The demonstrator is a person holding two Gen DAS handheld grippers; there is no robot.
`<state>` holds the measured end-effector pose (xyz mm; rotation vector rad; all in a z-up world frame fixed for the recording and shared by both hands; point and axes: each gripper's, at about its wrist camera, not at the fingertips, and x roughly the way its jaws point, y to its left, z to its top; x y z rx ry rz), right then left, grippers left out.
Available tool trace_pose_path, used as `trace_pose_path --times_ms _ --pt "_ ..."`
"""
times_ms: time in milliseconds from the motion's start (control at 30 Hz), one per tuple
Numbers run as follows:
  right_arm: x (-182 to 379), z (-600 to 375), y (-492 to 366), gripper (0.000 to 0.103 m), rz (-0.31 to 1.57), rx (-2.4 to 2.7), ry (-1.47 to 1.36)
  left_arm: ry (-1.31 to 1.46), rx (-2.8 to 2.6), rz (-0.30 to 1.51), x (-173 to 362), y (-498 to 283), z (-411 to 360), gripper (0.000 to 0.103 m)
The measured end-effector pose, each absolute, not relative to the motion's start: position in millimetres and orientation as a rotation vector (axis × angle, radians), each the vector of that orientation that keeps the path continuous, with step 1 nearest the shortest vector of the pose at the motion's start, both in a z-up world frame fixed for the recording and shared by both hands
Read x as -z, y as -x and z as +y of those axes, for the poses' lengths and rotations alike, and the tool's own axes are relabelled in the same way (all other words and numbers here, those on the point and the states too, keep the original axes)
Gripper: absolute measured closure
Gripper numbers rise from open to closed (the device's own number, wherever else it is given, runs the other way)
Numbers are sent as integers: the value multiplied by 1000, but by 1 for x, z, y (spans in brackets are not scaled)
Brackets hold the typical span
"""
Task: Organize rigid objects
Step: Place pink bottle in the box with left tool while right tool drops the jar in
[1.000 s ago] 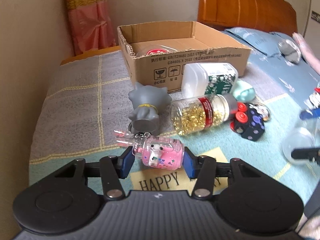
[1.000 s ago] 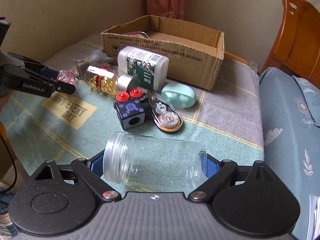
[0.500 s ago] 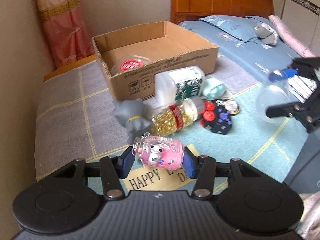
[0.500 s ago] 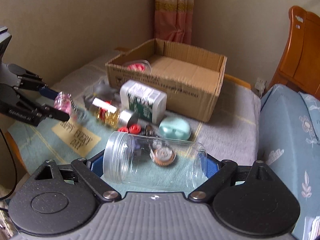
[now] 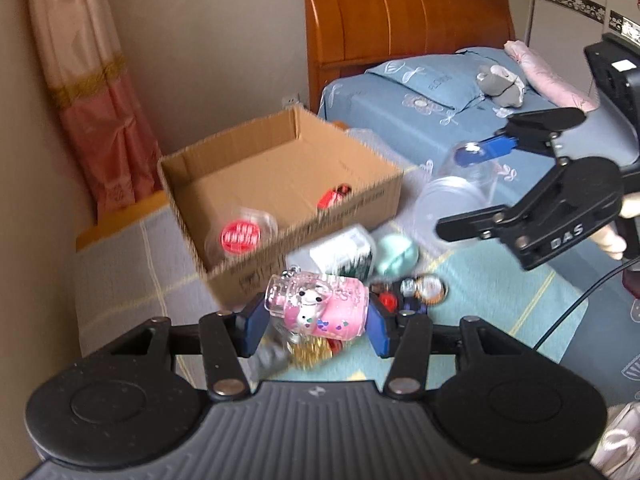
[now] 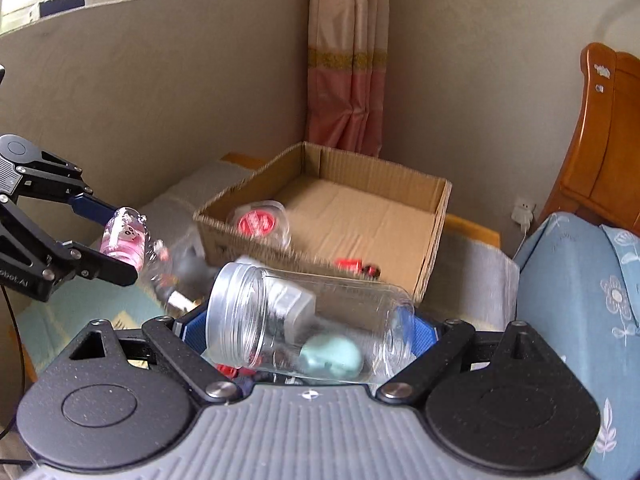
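Pink charm bottle [image 5: 320,306]: pinched by left gripper [image 5: 316,322], raised off the blanket since a second ago. Clear jar [image 6: 308,328]: clamped lengthwise by right gripper [image 6: 310,330], likewise raised. Cardboard box [image 5: 304,224], at twelve o'clock: judged the destination.

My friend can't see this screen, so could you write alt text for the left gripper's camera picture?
The left gripper holds a small pink bottle sideways above a cluttered bedspread. Beyond it is an open cardboard box, and at right the right gripper carries a clear jar.
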<state>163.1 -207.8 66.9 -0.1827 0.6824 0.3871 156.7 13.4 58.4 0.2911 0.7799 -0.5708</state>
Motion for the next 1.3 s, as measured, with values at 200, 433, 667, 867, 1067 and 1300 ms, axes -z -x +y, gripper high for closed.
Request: trace_pose_path --times_ms 200,433,667,867,1067,1300 --pt "-77 -208 -184 8 659 -379 189 -317 583 742 -77 -180 -1 53" --pt "-78 -207 -210 8 667 -376 172 -301 555 715 -93 -227 -10 53" --pt "-75 -209 -235 8 679 -376 144 -296 495 768 -78 -292 -23 53" --pt "-72 -214 -247 8 698 -362 135 -275 395 816 -52 -340 -22 51" --pt "-69 -217 -252 8 707 -352 146 -227 353 819 -43 -341 -8 13" --pt "-66 -211 -264 8 727 -356 165 -227 383 800 -45 -310 5 8"
